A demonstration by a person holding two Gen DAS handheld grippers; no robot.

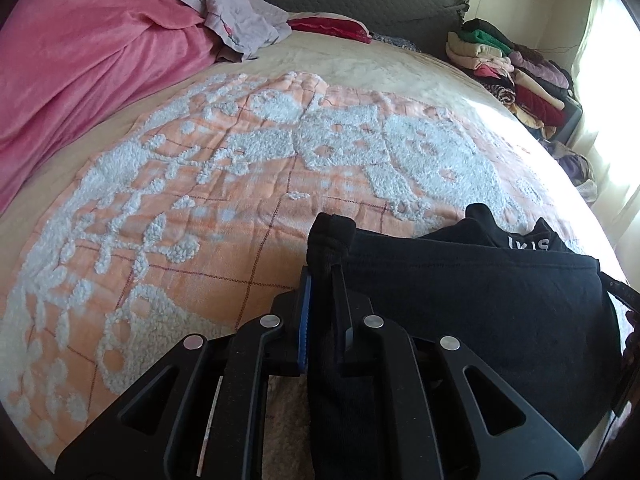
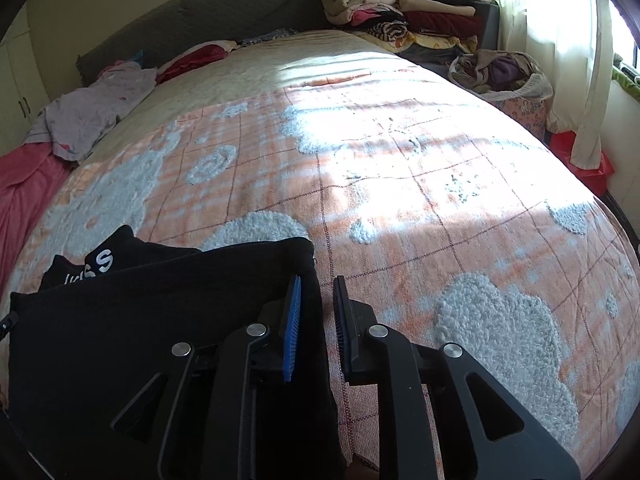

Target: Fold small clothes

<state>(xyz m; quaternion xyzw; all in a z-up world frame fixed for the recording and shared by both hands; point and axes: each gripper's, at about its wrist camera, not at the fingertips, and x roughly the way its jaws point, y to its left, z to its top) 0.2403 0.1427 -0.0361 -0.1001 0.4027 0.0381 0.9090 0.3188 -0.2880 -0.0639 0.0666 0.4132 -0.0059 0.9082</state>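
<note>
Left wrist: left fingers point(image 1: 320, 280) clamp black garment point(image 1: 480, 300), hiding one pad; right fingers point(image 2: 318, 286) slightly parted, empty.

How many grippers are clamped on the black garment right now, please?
1: the left gripper pinches the black garment at its corner. The right gripper has its fingers parted, gripping nothing.

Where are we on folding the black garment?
Done: black garment looks folded over once on the bed. In hand: left tool clamps its corner; right tool is open at the other edge. Left: the final folds, then likely the stack of folded clothes.
</note>
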